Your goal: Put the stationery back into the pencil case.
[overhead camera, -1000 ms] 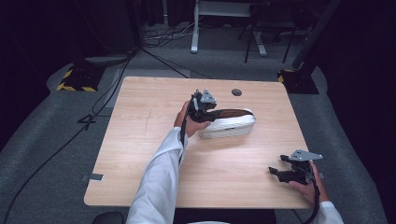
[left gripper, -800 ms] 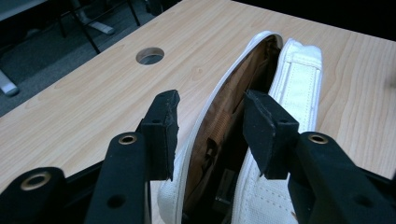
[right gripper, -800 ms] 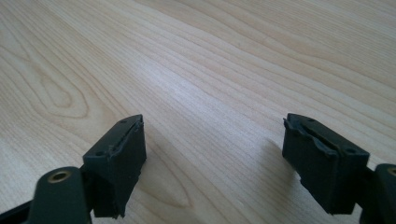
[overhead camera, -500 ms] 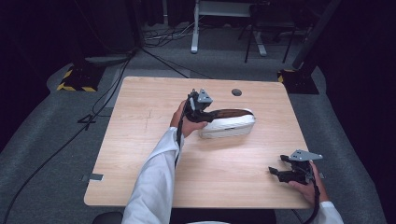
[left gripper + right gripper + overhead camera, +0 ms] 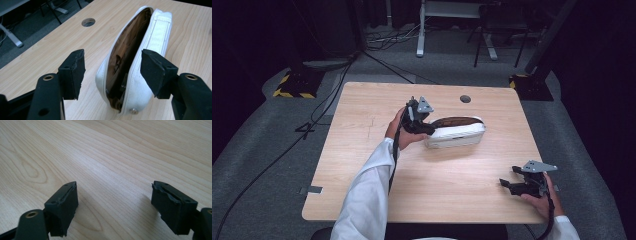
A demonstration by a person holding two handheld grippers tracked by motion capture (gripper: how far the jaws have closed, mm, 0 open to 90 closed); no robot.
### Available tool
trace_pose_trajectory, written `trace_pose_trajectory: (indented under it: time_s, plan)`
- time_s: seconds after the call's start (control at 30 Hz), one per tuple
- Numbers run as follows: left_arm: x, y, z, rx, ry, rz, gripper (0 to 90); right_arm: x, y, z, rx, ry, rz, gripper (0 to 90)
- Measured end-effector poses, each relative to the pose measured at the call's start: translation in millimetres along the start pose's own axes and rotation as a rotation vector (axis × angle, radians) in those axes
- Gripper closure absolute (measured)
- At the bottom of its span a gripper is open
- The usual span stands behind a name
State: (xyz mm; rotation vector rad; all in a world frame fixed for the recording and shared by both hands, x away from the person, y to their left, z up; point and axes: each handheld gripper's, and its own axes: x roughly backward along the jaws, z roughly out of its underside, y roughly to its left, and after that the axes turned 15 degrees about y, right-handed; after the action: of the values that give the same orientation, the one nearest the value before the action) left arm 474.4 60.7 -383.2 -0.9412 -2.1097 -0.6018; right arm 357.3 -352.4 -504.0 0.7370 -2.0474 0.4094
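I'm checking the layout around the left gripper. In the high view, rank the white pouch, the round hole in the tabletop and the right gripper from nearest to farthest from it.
1. The white zip pouch with brown lining, right at the left gripper, on its right.
2. The round hole in the wooden tabletop, beyond the pouch toward the far edge.
3. The right gripper, at the table's near right corner.
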Motion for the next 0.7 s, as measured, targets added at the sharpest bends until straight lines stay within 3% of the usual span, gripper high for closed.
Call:
trace_pose_trajectory:
  time_s: [0.33,0.7]
  plan:
    - [14.3,-1.3,14.2,-0.004,0.047,-0.003,22.7,0.0,0.0,0.0,0.0,0.0,0.0,21.9]
    - [21.8,-8.4,33.0,-0.026,0.086,-0.001,17.4,0.1,0.2,0.1,-0.002,0.0,0.001,21.9]
